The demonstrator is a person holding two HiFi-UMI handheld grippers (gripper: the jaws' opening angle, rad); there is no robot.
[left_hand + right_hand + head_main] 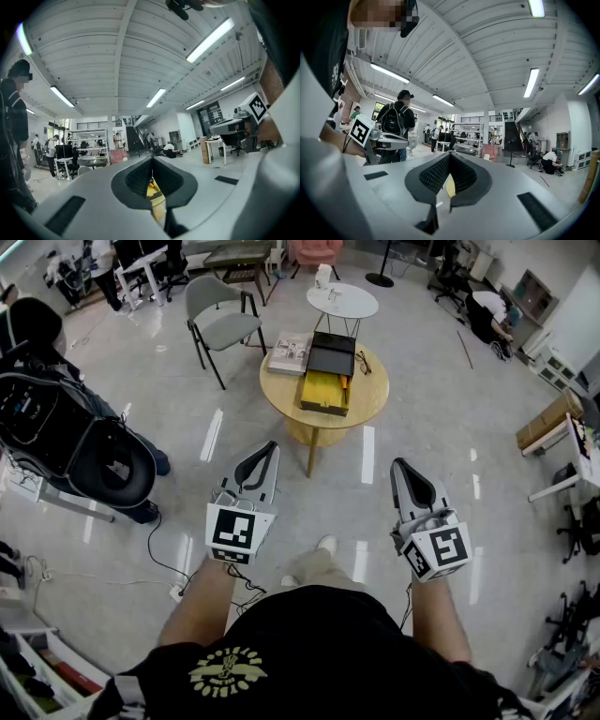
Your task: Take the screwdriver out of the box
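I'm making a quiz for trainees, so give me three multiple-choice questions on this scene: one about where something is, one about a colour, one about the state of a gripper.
1. Where does the open box stand?
A. On the round wooden table
B. On the grey chair
C. On the floor

2. What colour is the box's inside?
A. Red
B. Yellow
C. Blue

3. How do the left gripper jaws stand?
A. Wide open
B. Clamped on the screwdriver
C. Shut and empty

Answers: 1 A, the head view shows the box on the tabletop. 2 B, the lining under the raised black lid is yellow. 3 C, the left gripper view shows the jaws meeting with nothing between them.
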